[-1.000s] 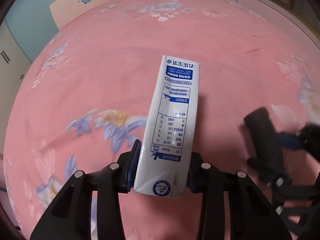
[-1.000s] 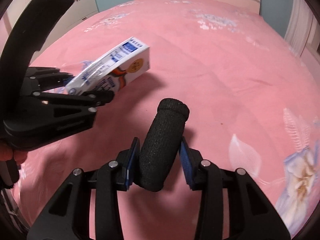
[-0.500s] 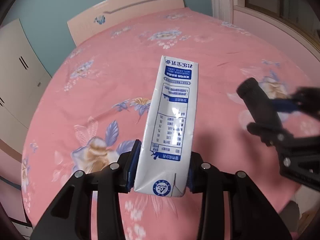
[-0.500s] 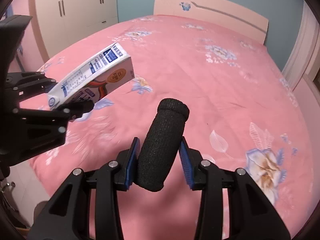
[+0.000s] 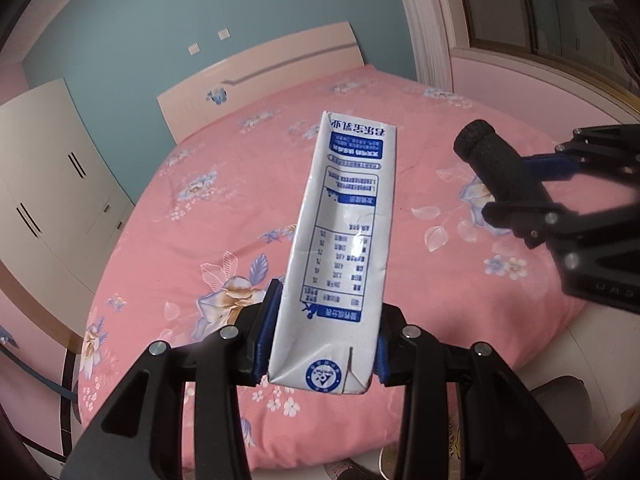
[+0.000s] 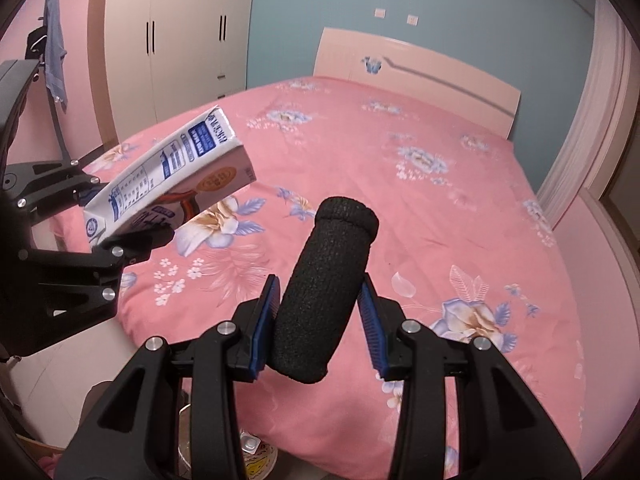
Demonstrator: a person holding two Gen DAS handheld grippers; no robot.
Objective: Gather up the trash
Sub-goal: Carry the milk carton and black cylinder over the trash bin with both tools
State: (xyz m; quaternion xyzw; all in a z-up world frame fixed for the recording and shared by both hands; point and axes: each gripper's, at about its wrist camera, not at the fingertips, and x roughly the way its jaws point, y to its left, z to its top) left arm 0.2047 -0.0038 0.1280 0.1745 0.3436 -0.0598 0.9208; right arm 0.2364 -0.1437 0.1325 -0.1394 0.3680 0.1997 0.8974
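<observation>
The left gripper [image 5: 320, 340] is squeezing a carton [image 5: 344, 240], the right gripper [image 6: 316, 320] a black tube [image 6: 324, 296], over the bed [image 6: 420, 216]. Next, both probably need a bin.

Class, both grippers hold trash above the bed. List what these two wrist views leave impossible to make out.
- Milk carton print: left wrist view, too small to read.
- Black foam roll base: right wrist view, hidden behind the right gripper.
- Container under the bed edge: right wrist view, cut off by gripper arms.

White-blue milk carton [image 5: 344, 240], black foam roll [image 6: 324, 296], both aloft
</observation>
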